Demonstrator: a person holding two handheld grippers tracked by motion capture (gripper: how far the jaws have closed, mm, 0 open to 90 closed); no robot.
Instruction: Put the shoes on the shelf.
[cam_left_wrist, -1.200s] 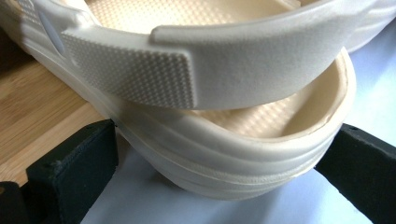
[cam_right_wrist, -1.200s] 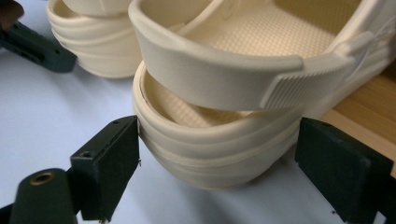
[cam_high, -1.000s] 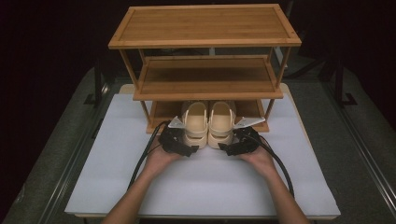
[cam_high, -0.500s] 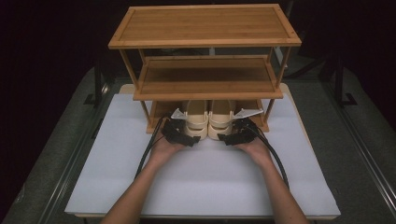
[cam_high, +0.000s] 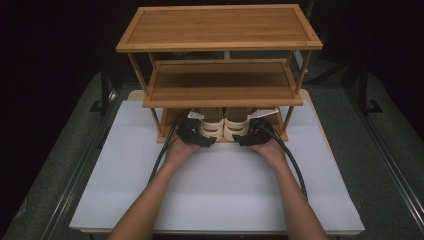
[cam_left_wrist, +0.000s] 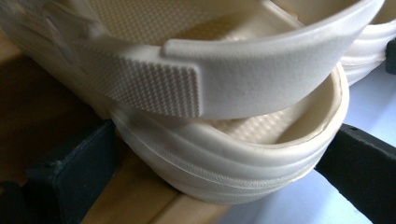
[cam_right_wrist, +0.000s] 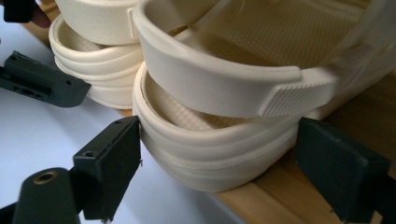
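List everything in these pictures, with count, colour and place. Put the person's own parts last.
Rack: one, three shelves, light brown wood, at the far middle of the board.
Left shoe: one, cream, strap across the heel, toe in on the rack's bottom shelf, heel sticking out toward the person.
Right shoe: one, cream, same shape, close beside the left shoe on the bottom shelf.
Board: one, white, lying on the table under the rack.
Table: one, grey, under the board.
Left claw: one, black, its jaws on either side of the left shoe's heel.
Right claw: one, black, its jaws on either side of the right shoe's heel.
Forearms: two, bare, coming in from the bottom edge.
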